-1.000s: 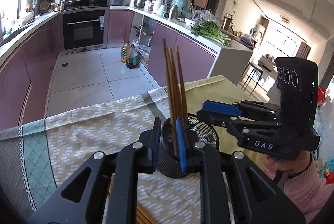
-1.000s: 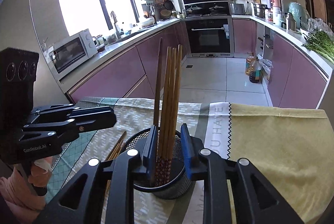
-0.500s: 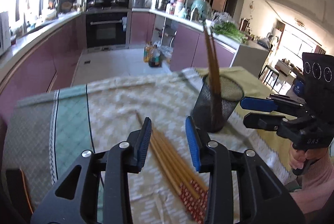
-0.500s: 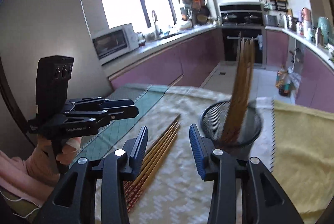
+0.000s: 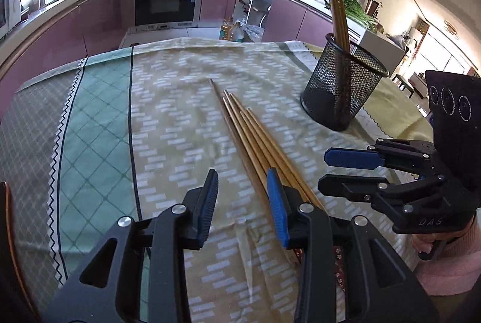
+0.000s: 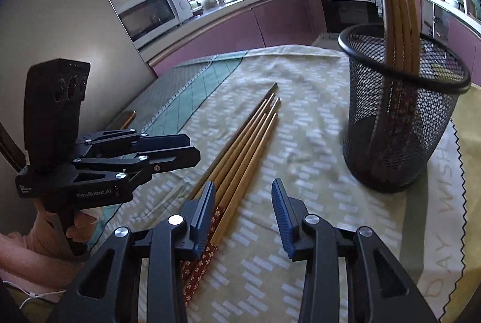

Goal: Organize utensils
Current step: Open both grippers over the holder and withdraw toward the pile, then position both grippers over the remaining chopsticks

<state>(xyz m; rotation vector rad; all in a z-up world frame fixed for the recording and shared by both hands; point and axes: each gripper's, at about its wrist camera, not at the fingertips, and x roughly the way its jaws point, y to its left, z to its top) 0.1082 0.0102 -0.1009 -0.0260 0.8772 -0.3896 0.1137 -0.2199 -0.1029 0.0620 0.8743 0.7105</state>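
Several wooden chopsticks with red patterned ends lie side by side on the tablecloth; they also show in the right wrist view. A black mesh cup stands to their right holding a few upright chopsticks; the cup fills the right of the right wrist view. My left gripper is open and empty, just above the loose chopsticks' near ends. My right gripper is open and empty, low over the same bundle, and shows in the left wrist view.
The table carries a yellow and green patterned cloth. A thin orange-brown object lies at the table's left edge. Beyond are purple kitchen cabinets, an oven and a microwave.
Both grippers opened, left the chopsticks standing in the mesh cup, drew back and dropped toward the loose chopsticks on the cloth.
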